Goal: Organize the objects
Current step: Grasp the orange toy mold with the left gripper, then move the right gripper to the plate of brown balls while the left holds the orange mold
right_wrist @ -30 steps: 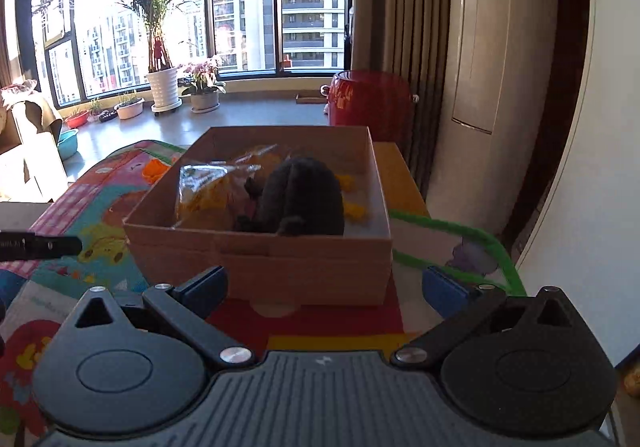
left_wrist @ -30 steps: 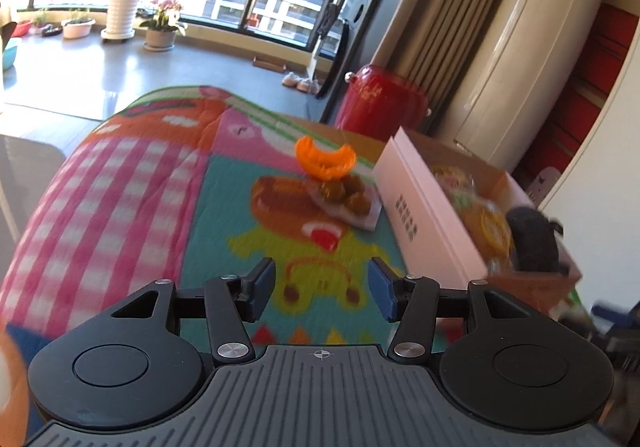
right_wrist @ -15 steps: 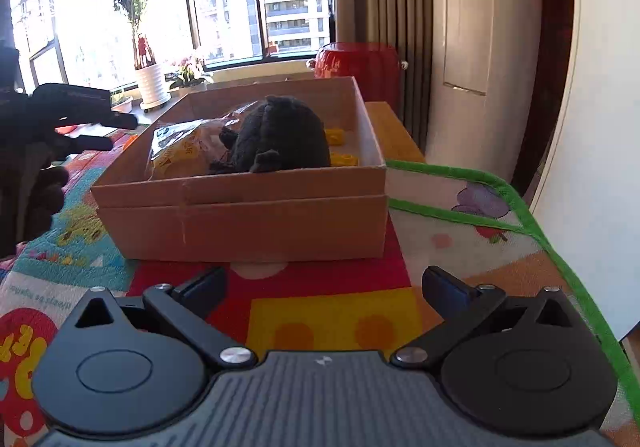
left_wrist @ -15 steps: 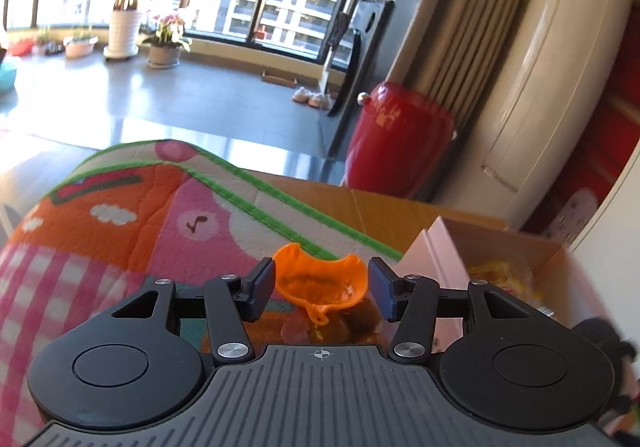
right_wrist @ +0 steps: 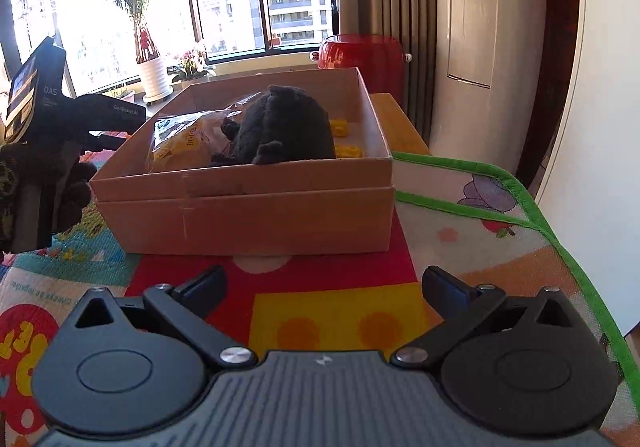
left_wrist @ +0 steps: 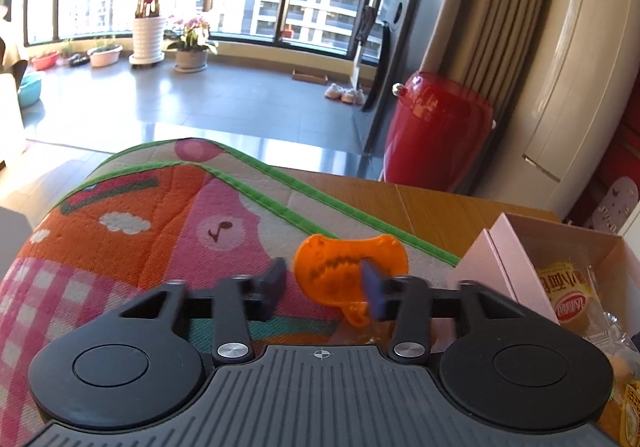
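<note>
Orange toy (left_wrist: 340, 267) partly behind blurred fingers (left_wrist: 372, 295)

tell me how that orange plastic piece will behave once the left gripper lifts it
The orange plastic piece looks thin, hollow and rigid, so probably light and stiff. The left gripper, jaws just closing, has only its right pad touching the curved shell, so it may twist or slip. Its ridged inner face might add some grip.

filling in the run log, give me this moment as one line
left tongs: just closing, orange toy between, grip unclear | right tongs: open, empty | cardboard box: holds dark plush, snack bag
</note>
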Demonstrator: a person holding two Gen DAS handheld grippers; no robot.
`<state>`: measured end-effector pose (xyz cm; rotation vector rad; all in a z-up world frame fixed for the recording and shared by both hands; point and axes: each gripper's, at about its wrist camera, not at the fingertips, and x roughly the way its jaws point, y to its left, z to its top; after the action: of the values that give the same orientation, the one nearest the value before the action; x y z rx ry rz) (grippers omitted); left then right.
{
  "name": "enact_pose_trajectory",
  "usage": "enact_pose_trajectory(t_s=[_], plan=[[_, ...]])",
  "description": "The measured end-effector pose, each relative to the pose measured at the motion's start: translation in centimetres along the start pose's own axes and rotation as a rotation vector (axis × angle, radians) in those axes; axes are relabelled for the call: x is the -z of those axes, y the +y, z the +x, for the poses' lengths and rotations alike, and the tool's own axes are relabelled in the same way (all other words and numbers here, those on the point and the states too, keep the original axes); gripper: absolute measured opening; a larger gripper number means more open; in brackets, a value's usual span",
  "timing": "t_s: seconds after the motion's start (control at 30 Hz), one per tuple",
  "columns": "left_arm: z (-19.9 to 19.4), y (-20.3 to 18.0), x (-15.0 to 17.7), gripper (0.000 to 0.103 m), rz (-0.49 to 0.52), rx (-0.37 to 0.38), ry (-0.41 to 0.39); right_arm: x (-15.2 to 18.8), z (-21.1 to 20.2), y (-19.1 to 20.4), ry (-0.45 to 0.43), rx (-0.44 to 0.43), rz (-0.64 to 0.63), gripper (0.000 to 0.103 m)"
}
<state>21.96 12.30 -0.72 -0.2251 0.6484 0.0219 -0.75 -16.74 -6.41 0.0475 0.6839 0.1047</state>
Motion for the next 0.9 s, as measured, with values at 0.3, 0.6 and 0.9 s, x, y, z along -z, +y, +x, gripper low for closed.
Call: enact_pose_trajectory(t_s=[0.3, 0.6, 0.9], plan=[[-4.1, 2.8, 2.4, 0.010, -0.048, 0.095, 0.031, -0.1, 0.3, 0.0, 0.019, 0.001, -0.003, 0.103], [-13.0, 6.2, 9.0, 0.009, -0.063, 0.146, 0.082, -0.1, 1.2, 0.9, 0.071, 0.042, -0.047, 0.103], [-14.1, 4.3, 8.2, 0.009, 0.074, 0.164, 0.080, 0.0, 1.3, 1.3, 0.074, 0.063, -0.066, 0.103]])
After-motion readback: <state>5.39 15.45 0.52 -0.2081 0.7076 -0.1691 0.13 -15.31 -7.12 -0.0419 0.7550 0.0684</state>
